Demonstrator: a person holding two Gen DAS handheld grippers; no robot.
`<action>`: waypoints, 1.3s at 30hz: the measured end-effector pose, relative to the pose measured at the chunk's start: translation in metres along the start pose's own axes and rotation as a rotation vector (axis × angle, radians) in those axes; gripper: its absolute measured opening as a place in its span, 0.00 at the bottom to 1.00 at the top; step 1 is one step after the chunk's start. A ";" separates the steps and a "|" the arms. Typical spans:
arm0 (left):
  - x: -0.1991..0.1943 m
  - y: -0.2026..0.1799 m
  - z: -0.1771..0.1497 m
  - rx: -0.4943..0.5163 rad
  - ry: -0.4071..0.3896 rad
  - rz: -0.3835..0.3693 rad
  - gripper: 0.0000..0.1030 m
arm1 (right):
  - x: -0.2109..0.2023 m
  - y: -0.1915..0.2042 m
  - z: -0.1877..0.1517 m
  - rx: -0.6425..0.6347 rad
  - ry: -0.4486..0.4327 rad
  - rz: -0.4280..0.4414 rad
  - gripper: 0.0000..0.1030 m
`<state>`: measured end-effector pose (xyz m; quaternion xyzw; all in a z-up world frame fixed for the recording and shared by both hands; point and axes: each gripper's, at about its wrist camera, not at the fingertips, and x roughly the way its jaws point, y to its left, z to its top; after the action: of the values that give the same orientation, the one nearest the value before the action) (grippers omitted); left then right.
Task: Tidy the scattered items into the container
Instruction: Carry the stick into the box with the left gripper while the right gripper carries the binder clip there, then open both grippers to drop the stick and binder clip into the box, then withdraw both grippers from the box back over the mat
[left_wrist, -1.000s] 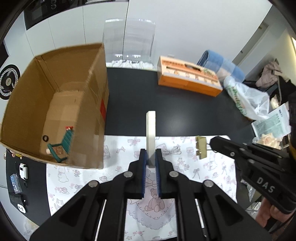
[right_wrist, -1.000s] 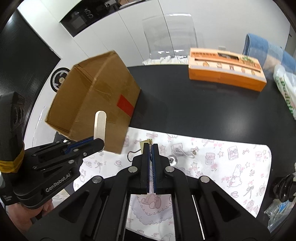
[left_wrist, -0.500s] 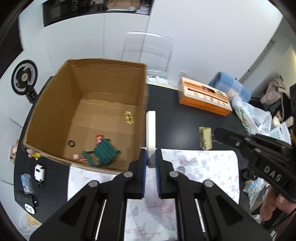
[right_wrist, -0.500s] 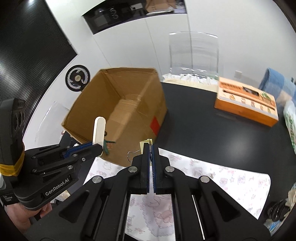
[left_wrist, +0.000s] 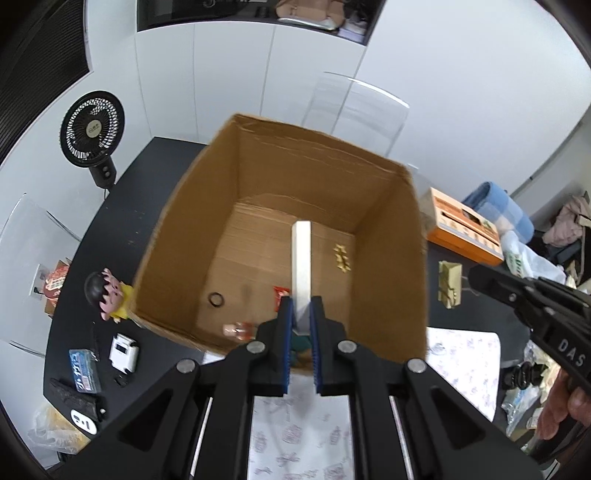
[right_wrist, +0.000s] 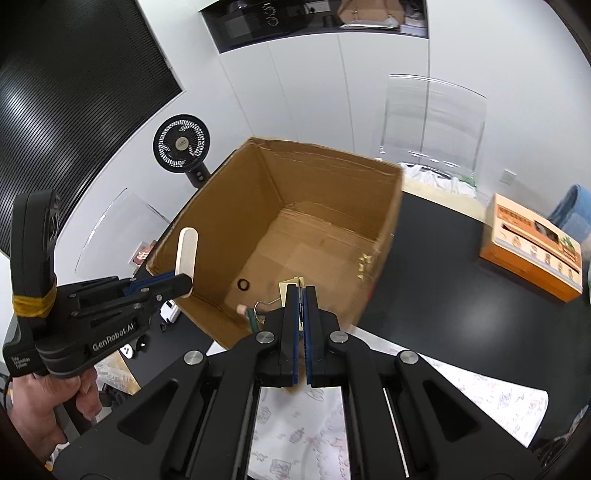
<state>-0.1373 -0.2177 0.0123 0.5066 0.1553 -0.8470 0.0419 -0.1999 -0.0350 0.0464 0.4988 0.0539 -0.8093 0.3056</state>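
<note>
Both claws now hang over the box; our left claw clamps the stick, our right claw pinches a clip.

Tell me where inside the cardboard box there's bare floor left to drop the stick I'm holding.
The cardboard box has bare floor along the back wall and in the left half beyond the black ring. The right side holds gold stars; the near edge is crowded with a red packet and a small figure. The left gripper holds the wooden stick above the middle.
</note>
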 end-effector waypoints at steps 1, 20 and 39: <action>0.001 0.005 0.003 -0.001 0.000 0.002 0.09 | 0.004 0.003 0.004 -0.004 0.003 0.002 0.02; 0.077 0.037 0.020 0.021 0.133 -0.027 0.09 | 0.106 0.017 0.021 -0.005 0.165 -0.007 0.03; 0.047 0.023 0.015 0.035 0.060 0.053 1.00 | 0.052 -0.004 0.011 0.073 0.050 -0.047 0.95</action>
<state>-0.1678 -0.2399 -0.0271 0.5363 0.1280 -0.8327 0.0507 -0.2273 -0.0589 0.0078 0.5284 0.0436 -0.8048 0.2668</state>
